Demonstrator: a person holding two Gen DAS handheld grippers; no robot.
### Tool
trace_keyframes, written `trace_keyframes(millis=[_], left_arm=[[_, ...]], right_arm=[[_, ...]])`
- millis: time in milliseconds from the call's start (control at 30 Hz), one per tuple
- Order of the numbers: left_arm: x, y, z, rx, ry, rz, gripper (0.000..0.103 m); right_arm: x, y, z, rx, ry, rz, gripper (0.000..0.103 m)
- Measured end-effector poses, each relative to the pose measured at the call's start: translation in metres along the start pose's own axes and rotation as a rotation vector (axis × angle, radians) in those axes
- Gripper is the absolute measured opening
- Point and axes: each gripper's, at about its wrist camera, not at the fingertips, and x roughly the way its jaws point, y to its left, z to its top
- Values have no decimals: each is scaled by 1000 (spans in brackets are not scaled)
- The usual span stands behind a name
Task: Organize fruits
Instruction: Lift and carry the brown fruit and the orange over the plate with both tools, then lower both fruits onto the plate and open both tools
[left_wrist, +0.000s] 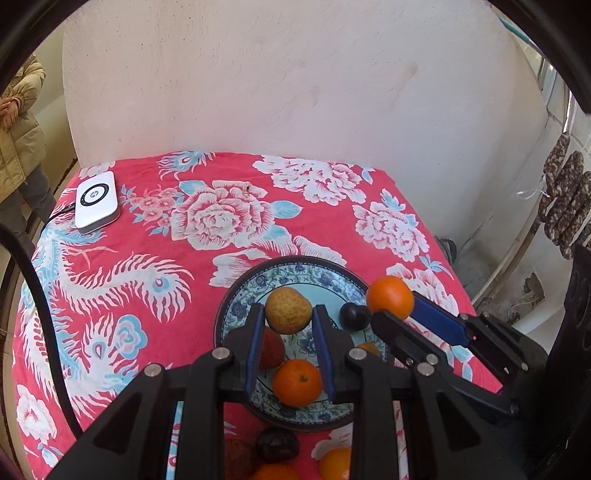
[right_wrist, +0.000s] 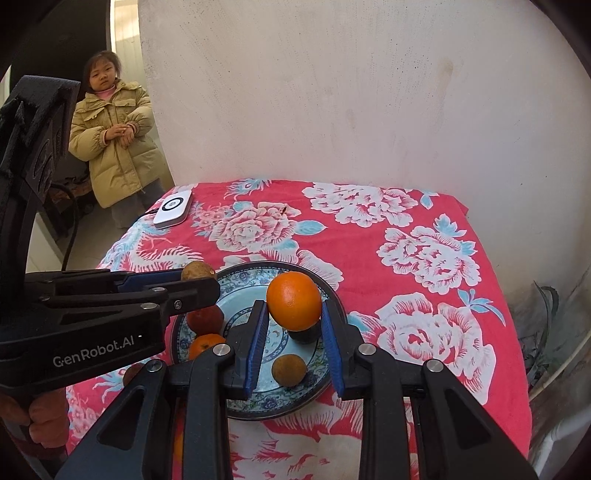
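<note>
2 grippers over plate (right_wrist: 334, 373) | left (left_wrist: 288, 317) clamps longan (left_wrist: 288, 310) | right (right_wrist: 294, 314) clamps orange (right_wrist: 293, 301)

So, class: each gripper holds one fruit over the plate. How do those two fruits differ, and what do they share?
The left gripper holds a tan fruit; the right gripper holds an orange.
Colour: the tan fruit is dull yellow-brown, the orange bright.
Skin: the tan fruit looks rough and speckled, the orange smoother and glossier.
Shared: both are roundish, pinched between blue pads above the plate.
</note>
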Motion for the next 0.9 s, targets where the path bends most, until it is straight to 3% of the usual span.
trace_keyframes(millis=[400, 900], left_arm=[[22, 4, 3, -14, 18, 5, 28], [25, 8, 0, -27, 20, -5, 28]], right_arm=[[28, -3, 2, -32, 38, -14, 30], [33, -3, 1, -22, 49, -12, 32]])
